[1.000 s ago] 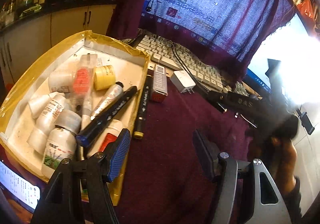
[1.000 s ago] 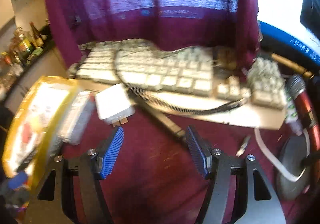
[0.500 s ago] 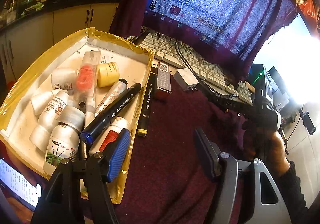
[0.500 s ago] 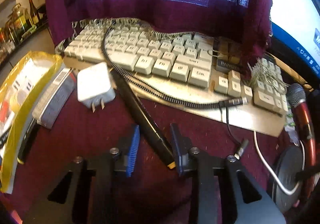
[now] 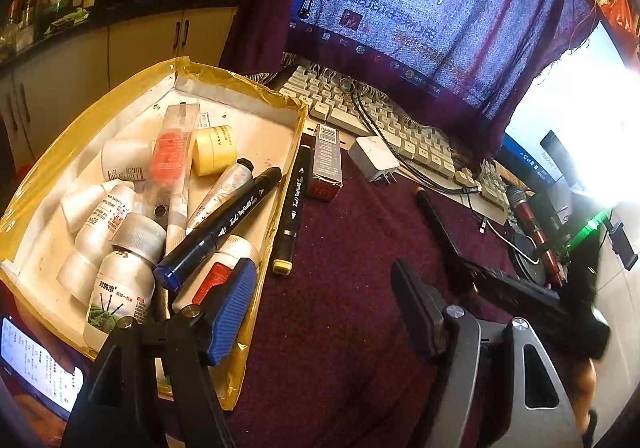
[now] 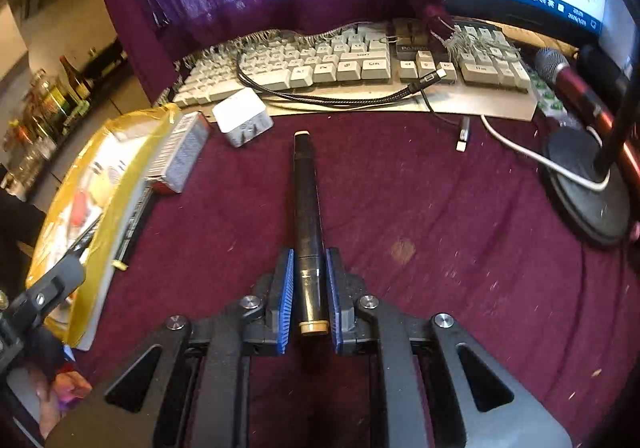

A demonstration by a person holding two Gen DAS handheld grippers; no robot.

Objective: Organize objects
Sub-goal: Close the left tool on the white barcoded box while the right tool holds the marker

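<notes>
Cloth (image 6: 440, 232): a maroon cover is spread under everything.
Keyboard (image 6: 344, 64): it is laid along the far edge, a cable draped over it.
Box (image 5: 240, 88): yellow-rimmed, part-filled with bottles and markers; it is seen to the left of both grippers.
Left gripper (image 5: 320, 288): released, nothing between its pads; it is held at the box's near corner.
Right gripper (image 6: 308, 288): clenched on the pen, its jaws having just been closing.
Pen (image 6: 306, 204): black, gripped near its back end; the long axis is run straight ahead of the fingers toward the keyboard.
Relation: the box is judged to lie left of the held pen, so a leftward carry is called for; the left gripper is nearer the box.
</notes>
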